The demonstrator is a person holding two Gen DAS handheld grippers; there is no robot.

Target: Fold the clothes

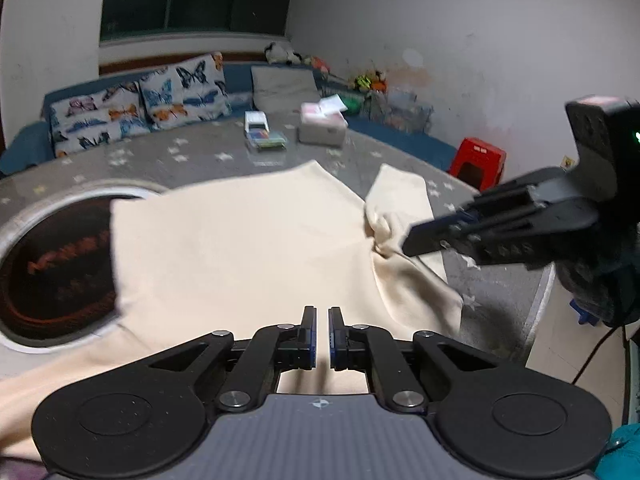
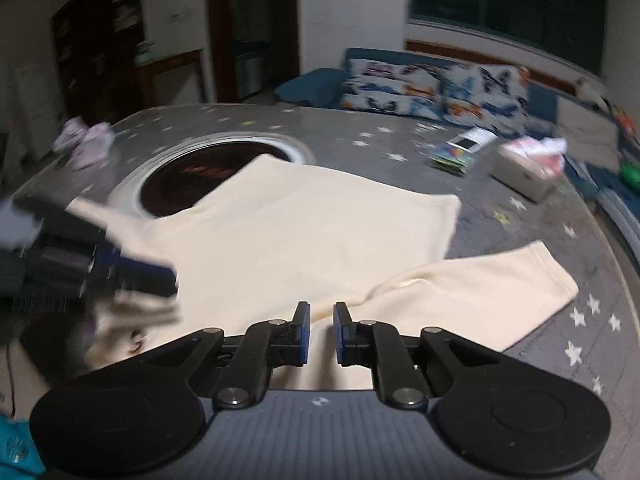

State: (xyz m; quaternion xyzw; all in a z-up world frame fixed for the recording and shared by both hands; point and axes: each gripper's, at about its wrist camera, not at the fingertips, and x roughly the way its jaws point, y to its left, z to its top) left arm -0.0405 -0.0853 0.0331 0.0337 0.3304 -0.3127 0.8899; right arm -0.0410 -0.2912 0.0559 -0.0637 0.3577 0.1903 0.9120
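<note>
A cream garment (image 1: pixel 240 248) (image 2: pixel 320 232) lies spread on the grey star-patterned table (image 1: pixel 200 156) (image 2: pixel 400 148), one sleeve (image 2: pixel 480 292) reaching out to the right. My left gripper (image 1: pixel 323 336) hovers over the near hem, its jaws nearly together with no cloth seen between them. In the left wrist view my right gripper (image 1: pixel 408 244) comes in from the right, its tips beside a bunched fold of the sleeve (image 1: pixel 384 228). In its own view the right gripper (image 2: pixel 321 332) shows a narrow gap with nothing clamped. The left gripper (image 2: pixel 168 280) appears blurred at the garment's left edge.
A round dark recess (image 1: pixel 52 272) (image 2: pixel 192 184) in the table lies partly under the garment. Behind stand a tissue box (image 1: pixel 322 128) (image 2: pixel 524 176), a small toy car (image 1: pixel 256 124) and butterfly cushions (image 1: pixel 160 100). A red stool (image 1: pixel 478 162) stands off the table's right edge.
</note>
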